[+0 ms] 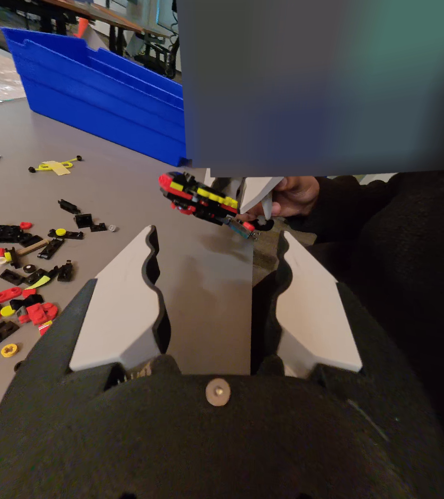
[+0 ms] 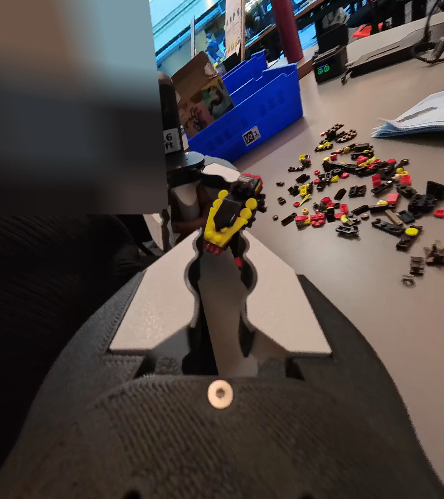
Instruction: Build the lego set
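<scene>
My right gripper is shut on the rear end of a small yellow, black and red brick model and holds it above the grey table. In the left wrist view the model hangs in the air, held by the right gripper's fingers with a hand behind them. My left gripper is wide open and empty, just short of the model, over the table's edge. One of its fingers shows behind the model in the right wrist view.
Several loose black, red and yellow bricks lie spread on the table. A blue bin stands at the back. An open booklet lies far right. A taped yellow piece lies apart. Only a small space, under 4 cm, lies between the two pairs of fingers.
</scene>
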Motion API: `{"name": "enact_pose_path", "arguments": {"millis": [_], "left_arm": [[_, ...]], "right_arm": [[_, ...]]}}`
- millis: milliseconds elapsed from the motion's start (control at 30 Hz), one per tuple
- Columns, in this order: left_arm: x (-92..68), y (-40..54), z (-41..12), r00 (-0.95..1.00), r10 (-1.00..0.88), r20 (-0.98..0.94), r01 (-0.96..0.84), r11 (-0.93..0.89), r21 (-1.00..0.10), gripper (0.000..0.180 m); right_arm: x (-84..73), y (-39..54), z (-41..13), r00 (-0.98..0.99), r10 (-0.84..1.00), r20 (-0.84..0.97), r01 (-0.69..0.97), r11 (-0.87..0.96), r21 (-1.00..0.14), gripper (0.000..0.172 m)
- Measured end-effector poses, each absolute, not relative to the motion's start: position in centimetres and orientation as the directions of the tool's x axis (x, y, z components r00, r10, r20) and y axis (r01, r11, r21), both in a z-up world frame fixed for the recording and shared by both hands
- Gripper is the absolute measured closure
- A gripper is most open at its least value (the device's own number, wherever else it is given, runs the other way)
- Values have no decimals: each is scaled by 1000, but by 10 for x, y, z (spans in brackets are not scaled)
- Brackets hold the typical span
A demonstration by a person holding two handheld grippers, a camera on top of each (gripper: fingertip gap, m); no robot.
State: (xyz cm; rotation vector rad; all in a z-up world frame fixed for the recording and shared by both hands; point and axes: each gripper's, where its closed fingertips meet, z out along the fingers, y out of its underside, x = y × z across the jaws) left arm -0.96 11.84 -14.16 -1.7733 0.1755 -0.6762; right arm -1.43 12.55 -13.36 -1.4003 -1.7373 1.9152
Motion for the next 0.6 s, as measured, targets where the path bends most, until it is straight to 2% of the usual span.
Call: {"name": "enact_pose_path", "arguments": {"millis": [300,600], "left_arm": [[5,109,-144,787,-539,301,145,-313,-938,108],[5,109,-143,795,-534,287,140,-299,-944,108]], "right_arm": [[-4,114,-137,-582,651,-487,459,-231,-858,149],[0,106,-139,-593,597,-540,503,-249,-828,149]]}}
